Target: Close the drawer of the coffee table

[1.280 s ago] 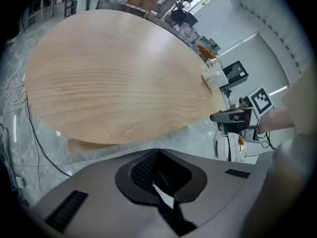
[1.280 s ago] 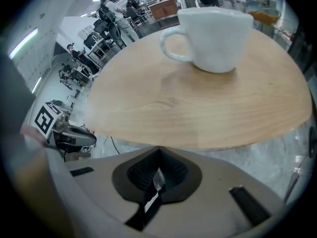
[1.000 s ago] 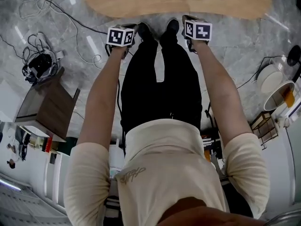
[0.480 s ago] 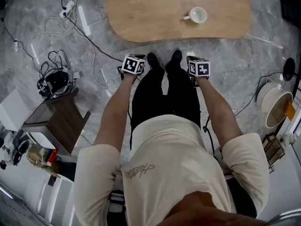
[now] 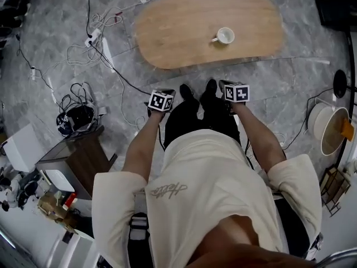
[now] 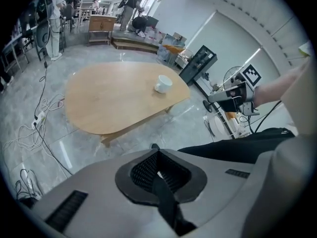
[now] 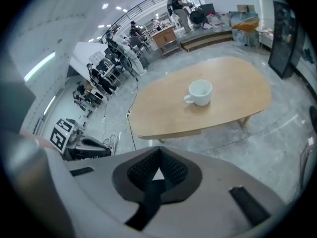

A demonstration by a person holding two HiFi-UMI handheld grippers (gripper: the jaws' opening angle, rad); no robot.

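Pale wood is what catches the eye: the oval coffee table [image 5: 189, 32] stands on grey stone floor just ahead of the person's shoes, well apart from both grippers, with one white cup [image 5: 225, 36] sitting upright on its top toward the right end. The left gripper [image 6: 158, 175] and right gripper [image 7: 157, 176] hang low in front of the person's legs, one on either side, each with its jaws clenched together and nothing between them. The drawer itself I cannot pick out for certain. In the right gripper view a shallow wooden strip [image 7: 171, 133] shows under the near edge of the top, and that may be its front, but whether it stands out or sits flush is not clear from here. To my mind the task has not been started, as nothing is near enough to push. The risks I would watch are these: a hard shove could jolt the table and rock or spill the cup. A push at one end of the drawer front could skew it so that it binds. The table might simply slide on that smooth floor instead of the drawer going in. Loose cables [image 5: 95, 38] also trail across the floor to the left of the table, so a step that way could snag a foot.
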